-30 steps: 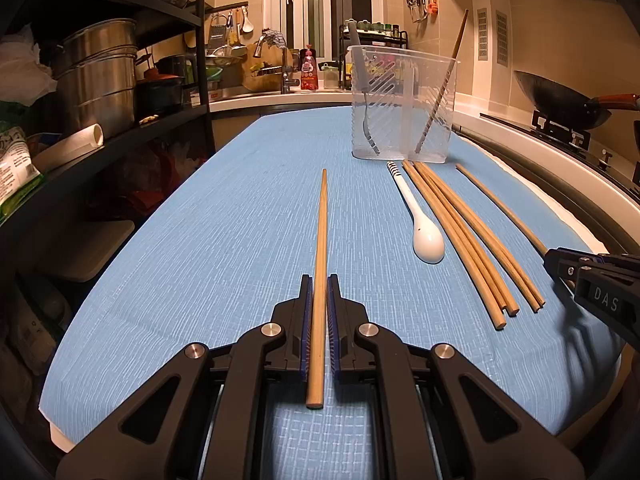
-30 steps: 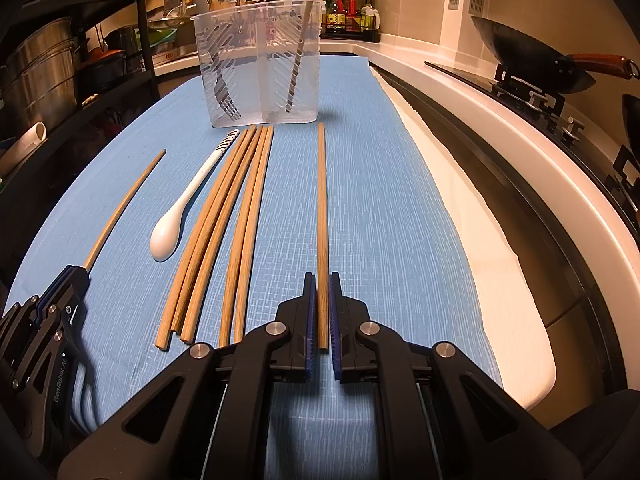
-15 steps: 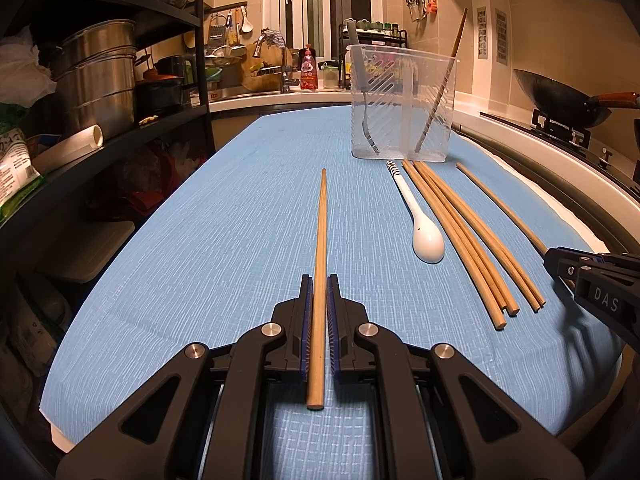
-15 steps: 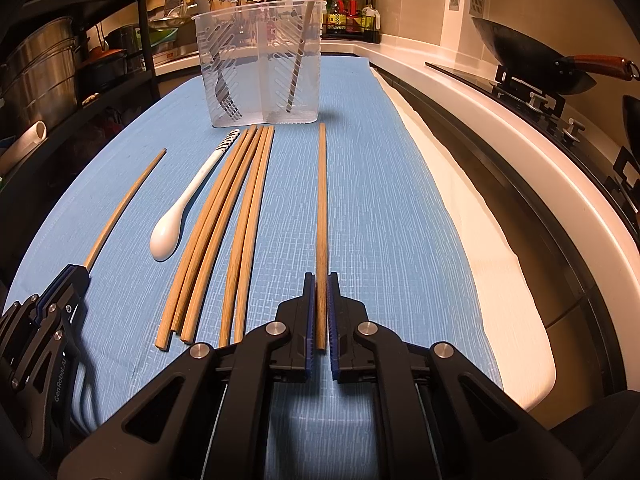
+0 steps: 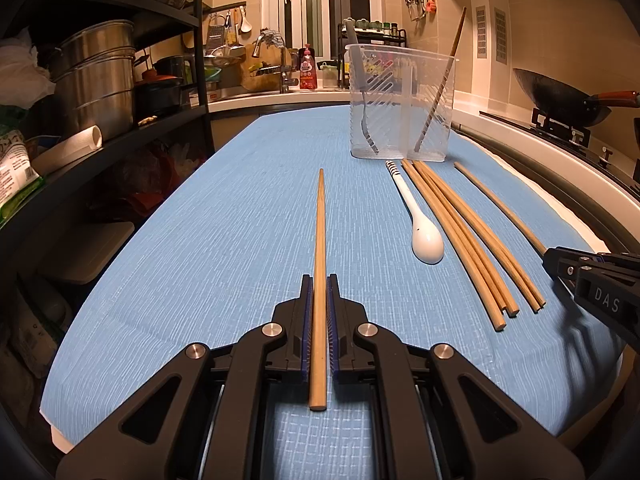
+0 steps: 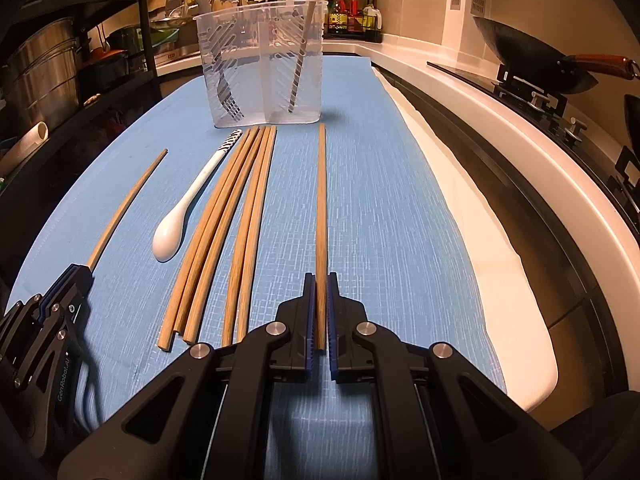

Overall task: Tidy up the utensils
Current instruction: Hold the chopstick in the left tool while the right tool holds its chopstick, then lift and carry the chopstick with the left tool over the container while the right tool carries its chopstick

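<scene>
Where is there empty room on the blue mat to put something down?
One bare patch lies between the left chopstick and the white spoon. Another runs on the blue mat right of the right chopstick, up to the mat's edge. It is crowded from the spoon across the loose chopsticks, and in front of the clear holder.

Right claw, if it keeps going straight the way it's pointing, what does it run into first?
Probably the clear utensil holder. The right claw, shut on a chopstick, points along bare blue mat toward the holder's right edge. Depth is unclear, so it might slip just past.
</scene>
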A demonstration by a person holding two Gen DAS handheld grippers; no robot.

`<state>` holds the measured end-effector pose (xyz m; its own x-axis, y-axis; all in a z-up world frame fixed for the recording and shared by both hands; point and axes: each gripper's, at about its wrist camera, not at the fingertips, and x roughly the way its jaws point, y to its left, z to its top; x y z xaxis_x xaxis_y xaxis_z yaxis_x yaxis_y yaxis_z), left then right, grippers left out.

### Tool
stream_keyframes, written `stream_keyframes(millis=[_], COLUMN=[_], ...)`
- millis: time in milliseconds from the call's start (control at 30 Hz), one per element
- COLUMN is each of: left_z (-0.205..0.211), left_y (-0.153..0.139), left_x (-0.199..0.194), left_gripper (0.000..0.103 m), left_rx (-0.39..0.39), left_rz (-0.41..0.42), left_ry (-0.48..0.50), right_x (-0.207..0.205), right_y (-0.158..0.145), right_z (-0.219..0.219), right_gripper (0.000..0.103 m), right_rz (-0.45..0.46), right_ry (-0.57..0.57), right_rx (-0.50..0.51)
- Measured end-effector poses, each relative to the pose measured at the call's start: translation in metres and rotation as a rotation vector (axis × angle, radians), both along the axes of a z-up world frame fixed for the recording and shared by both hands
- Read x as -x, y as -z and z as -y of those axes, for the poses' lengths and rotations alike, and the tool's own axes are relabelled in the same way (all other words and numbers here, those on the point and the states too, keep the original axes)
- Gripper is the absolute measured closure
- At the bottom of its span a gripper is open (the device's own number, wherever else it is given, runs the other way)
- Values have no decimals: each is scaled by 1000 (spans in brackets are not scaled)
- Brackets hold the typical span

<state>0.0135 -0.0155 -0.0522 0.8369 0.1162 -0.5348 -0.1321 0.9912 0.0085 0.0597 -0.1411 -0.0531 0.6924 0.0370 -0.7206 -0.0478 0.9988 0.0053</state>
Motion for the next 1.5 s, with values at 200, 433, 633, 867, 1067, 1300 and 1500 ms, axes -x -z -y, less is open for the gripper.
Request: stream_keyframes(millis=[200, 433, 633, 867, 1067, 1300, 1500], left_z=[0, 1, 2, 1, -3, -11, -25], left_y=[0, 0, -1, -10, -27, -62, -104], left_x=[0, 0, 0, 5, 14, 24, 23], left_gripper=[96, 96, 96, 96, 96, 96, 96], left_rx=[-1, -2, -4, -25, -15, 14, 76], left_rz=[0, 0, 5, 41, 89, 172, 221], left_ry=[0, 3, 5, 19, 22, 39, 74], right_x=[0, 1, 3, 10, 26, 46, 52], right_y=[0, 0, -1, -9, -32, -75, -115], right_z=[-1, 0, 3, 6, 10, 20, 22], right_gripper=[98, 98, 98, 98, 98, 98, 98], right_rz=[1, 3, 12, 38, 112, 225, 314], right_ry=[0, 2, 2, 7, 5, 4, -17], right_rx=[1, -18, -27, -36, -40, -48, -43])
